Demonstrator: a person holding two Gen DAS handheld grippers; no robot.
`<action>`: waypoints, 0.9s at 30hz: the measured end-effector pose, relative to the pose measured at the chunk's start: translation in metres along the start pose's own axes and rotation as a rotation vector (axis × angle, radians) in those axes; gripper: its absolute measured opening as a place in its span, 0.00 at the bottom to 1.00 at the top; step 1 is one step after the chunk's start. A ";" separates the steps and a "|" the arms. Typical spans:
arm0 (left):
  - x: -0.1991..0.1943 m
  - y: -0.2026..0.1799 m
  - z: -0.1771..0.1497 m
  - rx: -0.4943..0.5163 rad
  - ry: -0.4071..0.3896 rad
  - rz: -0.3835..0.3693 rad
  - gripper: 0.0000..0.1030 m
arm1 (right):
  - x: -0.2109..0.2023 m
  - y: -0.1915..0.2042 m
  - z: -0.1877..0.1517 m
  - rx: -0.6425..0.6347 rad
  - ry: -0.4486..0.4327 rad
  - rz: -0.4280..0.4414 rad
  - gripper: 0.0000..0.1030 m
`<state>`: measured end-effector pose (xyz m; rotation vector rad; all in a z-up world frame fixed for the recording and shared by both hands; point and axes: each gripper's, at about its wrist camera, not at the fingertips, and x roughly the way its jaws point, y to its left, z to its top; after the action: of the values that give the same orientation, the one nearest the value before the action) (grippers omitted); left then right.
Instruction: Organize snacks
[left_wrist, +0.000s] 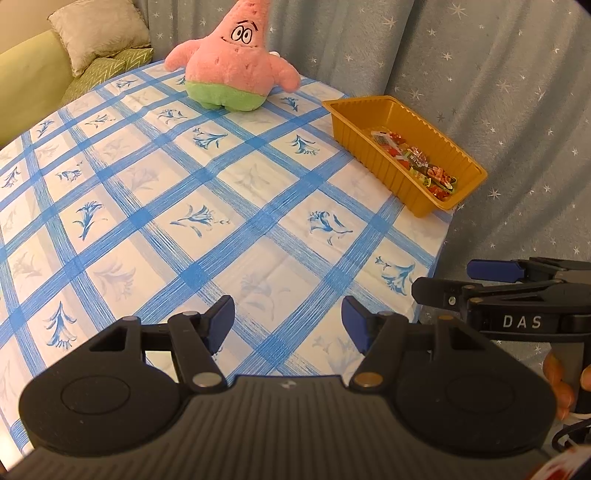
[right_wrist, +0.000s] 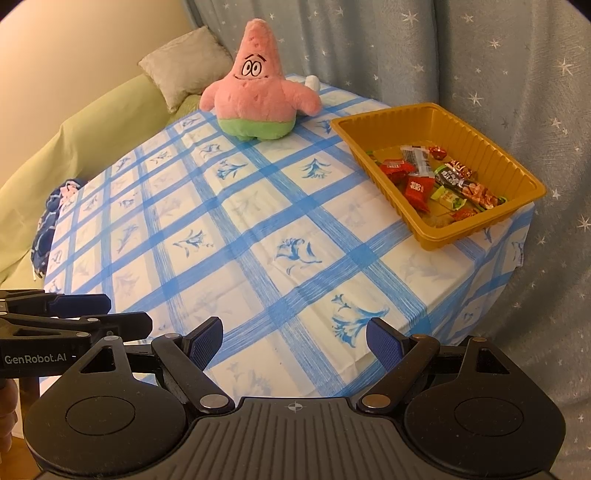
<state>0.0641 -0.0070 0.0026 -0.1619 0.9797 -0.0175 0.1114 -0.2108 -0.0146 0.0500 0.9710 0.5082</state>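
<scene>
While both grippers hang over the near edge of the table, nothing is in hand. Left gripper (left_wrist: 288, 321): jaws spread wide, empty. Right gripper (right_wrist: 295, 343): jaws likewise apart, empty, just beside the left one.

Snacks (right_wrist: 436, 177): a loose heap of wrapped pieces, red, green and brown, all lying inside the gold tray (right_wrist: 417, 114), gathered toward its near end. Tray: ribbed plastic, at the far right of the table, one corner close to the table's right edge.

Tablecloth (right_wrist: 258, 229): blue check with flower prints; no loose snack shows on it in either view.

Plush star toy (right_wrist: 258, 88): pink, upright, at the far edge, well apart from the tray.

Step, as judged: gathering appears done, or a pause between picks. Next move, if any, calls for checking outside these views for stray pieces, or a reach far-right to tidy the heap.
</scene>
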 end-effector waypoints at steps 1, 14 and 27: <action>0.000 0.000 0.000 0.000 0.000 0.000 0.60 | 0.000 0.000 0.000 0.000 0.000 0.000 0.82; -0.001 -0.001 -0.001 0.001 0.000 -0.001 0.60 | 0.000 -0.001 0.003 -0.001 -0.003 0.003 0.82; -0.001 -0.002 0.000 0.001 -0.002 0.000 0.60 | -0.001 -0.002 0.003 -0.001 -0.006 0.005 0.82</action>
<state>0.0630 -0.0087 0.0036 -0.1610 0.9777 -0.0184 0.1140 -0.2124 -0.0124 0.0523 0.9652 0.5128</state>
